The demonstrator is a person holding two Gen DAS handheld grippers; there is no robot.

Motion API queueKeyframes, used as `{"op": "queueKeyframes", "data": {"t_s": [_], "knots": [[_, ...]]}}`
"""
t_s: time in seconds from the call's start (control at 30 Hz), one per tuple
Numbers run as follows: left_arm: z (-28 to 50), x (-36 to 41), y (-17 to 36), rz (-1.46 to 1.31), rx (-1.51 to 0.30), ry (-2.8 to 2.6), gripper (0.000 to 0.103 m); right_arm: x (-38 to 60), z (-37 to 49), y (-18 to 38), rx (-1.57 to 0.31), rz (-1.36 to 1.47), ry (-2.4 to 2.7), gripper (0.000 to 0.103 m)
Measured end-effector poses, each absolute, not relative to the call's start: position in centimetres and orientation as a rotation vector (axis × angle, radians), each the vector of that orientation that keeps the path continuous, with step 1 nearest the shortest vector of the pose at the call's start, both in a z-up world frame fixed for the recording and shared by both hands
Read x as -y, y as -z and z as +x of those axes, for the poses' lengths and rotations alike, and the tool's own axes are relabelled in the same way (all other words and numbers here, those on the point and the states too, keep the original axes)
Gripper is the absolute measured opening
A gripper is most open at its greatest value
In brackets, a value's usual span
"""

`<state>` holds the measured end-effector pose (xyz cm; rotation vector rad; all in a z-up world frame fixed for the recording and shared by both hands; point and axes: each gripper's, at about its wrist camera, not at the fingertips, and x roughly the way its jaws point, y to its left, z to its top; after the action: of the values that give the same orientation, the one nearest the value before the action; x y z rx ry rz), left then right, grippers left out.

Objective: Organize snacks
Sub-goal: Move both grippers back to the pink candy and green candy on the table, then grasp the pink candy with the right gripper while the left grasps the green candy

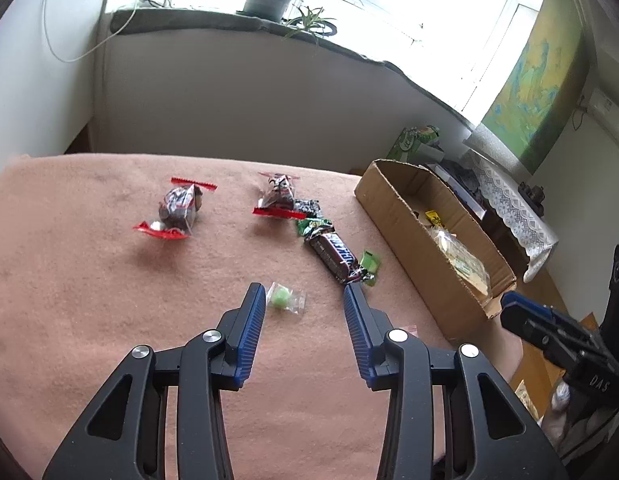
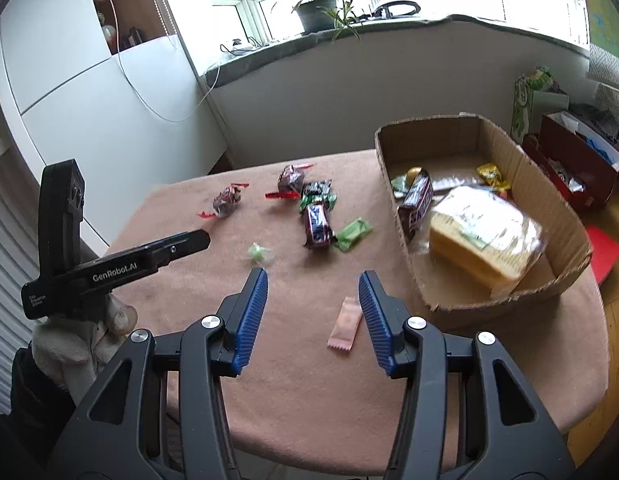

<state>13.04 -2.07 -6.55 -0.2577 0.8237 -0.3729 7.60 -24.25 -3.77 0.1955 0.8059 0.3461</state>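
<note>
My left gripper point(image 1: 304, 291) stands open just above the pink tablecloth. A green candy in a clear wrapper point(image 1: 285, 299) lies between its fingertips, close to the left one and untouched. Beyond it lie a Snickers bar point(image 1: 333, 257), green wrappers point(image 1: 369, 262) and two red-ended chocolates point(image 1: 177, 210) point(image 1: 279, 197). My right gripper point(image 2: 313, 280) is open too, with a pink sachet point(image 2: 344, 325) flat on the cloth below its right finger. The cardboard box point(image 2: 521, 168) at the right holds a wrapped bread pack point(image 2: 485, 236), another Snickers bar point(image 2: 417, 204) and a yellow candy point(image 2: 491, 176).
The left gripper point(image 2: 203, 239) shows at the left in the right wrist view, held by a gloved hand point(image 2: 69, 344). A windowsill with potted plants point(image 2: 317, 12) runs behind the table. A red box point(image 2: 577, 168) and a green carton point(image 2: 529, 96) stand on the floor beyond the cardboard box.
</note>
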Motion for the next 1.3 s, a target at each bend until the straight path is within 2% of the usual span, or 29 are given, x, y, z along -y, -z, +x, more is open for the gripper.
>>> {"op": "queueKeyframes", "data": {"t_s": [0.5,1.13,1.3], "knots": [[14.2,2.7,10.7,-0.294,-0.938,0.403,0.04,23.3,8.2,10.2,-0.956,0.185,-0.284,0.05],[16.9,5.6,11.4,-0.131,-0.963,0.361,0.04,21.8,10.8,11.7,-0.952,0.093,-0.229,0.049],[17.1,6.6,11.5,-0.079,-0.952,0.349,0.04,21.5,11.0,11.8,-0.947,0.069,-0.228,0.045]]}}
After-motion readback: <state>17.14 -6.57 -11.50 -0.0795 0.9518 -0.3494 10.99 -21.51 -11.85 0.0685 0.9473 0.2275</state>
